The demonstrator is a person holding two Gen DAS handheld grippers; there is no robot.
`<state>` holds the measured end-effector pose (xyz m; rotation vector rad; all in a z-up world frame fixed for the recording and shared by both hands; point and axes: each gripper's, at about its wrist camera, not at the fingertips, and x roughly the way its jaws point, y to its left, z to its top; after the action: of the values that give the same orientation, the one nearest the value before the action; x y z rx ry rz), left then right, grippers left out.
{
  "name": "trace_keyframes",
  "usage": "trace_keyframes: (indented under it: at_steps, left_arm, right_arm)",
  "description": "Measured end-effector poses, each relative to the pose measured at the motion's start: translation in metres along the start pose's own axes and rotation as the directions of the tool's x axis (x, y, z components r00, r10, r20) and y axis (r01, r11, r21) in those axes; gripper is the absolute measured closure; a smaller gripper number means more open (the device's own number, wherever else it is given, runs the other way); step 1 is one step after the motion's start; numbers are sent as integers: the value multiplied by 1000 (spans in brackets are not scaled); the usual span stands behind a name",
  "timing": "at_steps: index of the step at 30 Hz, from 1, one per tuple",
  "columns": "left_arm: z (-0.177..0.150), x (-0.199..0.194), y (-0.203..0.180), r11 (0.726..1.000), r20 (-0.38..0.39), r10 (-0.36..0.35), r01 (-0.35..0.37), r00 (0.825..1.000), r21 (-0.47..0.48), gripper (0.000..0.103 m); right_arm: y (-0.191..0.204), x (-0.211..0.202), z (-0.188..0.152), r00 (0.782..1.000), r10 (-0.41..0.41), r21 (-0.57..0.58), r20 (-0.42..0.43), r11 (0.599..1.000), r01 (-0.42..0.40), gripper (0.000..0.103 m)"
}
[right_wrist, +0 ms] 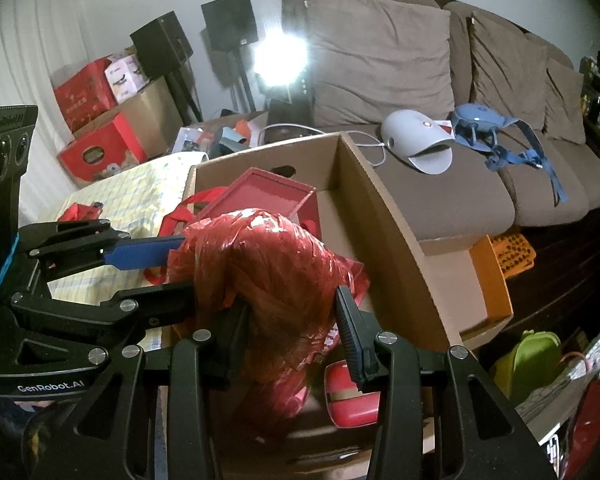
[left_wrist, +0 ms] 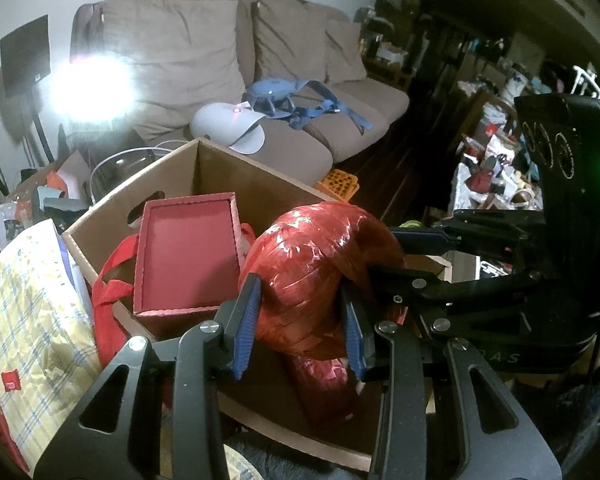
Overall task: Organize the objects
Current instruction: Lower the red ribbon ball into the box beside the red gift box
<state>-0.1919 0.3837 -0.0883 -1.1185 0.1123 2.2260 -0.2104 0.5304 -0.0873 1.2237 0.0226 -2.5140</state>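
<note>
A bulky red bundle of shiny plastic ribbon (left_wrist: 320,264) (right_wrist: 268,264) hangs over an open cardboard box (left_wrist: 236,164) (right_wrist: 364,200). My left gripper (left_wrist: 300,328) (right_wrist: 184,264) is shut on the bundle's near side, blue pads pressing both flanks. My right gripper (right_wrist: 292,332) (left_wrist: 384,256) is shut on the same bundle from the other side. Inside the box lie a red tray-like box lid (left_wrist: 188,252) (right_wrist: 260,196), a red bag with looped handles (left_wrist: 108,284) and a small red case (right_wrist: 352,396) under the bundle.
A brown sofa (right_wrist: 452,184) behind the box carries a white device (right_wrist: 416,140) and a blue strap harness (right_wrist: 500,140). A yellow checked bag (left_wrist: 32,308) lies left of the box. An orange tray (right_wrist: 512,256) and a green object (right_wrist: 532,356) sit on the dark floor.
</note>
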Motion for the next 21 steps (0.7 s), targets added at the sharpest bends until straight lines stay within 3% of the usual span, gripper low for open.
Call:
trace_keyframes:
  at_steps: [21]
  left_arm:
    - [-15,5,7,1000,-49,-1,0,999,-10,69]
  right_arm:
    - [10,15,-7,997,1,-52,-72,999,-5,62]
